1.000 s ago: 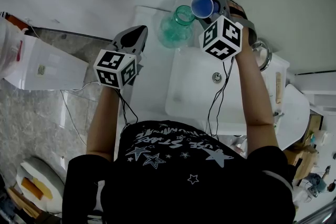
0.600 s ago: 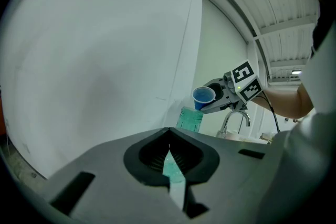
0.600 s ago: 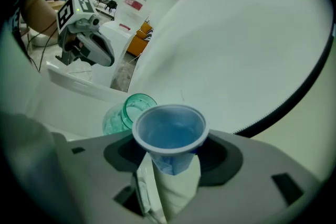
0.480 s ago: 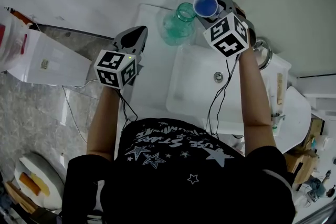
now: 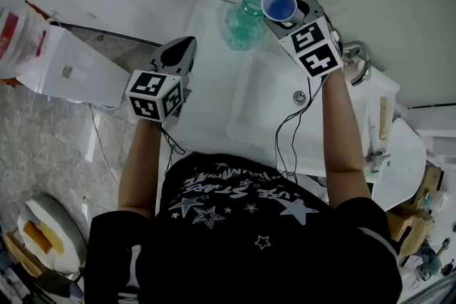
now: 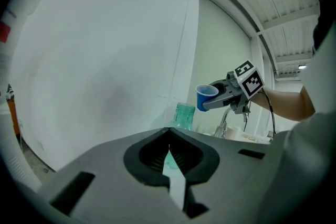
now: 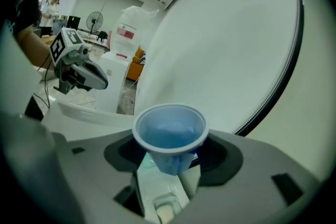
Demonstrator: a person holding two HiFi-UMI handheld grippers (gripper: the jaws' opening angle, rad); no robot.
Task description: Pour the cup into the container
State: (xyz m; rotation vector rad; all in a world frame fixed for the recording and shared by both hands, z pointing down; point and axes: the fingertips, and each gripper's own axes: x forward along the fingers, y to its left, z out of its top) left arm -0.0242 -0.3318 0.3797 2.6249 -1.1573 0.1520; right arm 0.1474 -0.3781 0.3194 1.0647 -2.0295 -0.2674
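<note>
The right gripper (image 5: 286,18), clamped on the upright blue cup (image 5: 278,6), holds it just right of the green container (image 5: 242,26) mouth, so pouring probably requires a leftward tilt; the left gripper (image 5: 178,52), jaws together and empty, is well apart.

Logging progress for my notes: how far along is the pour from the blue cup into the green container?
Done: the right gripper has the blue cup lifted. In hand: the cup is upright beside the green container, tipped back since a second ago. Left: whether it emptied is unclear; setting down remains.
</note>
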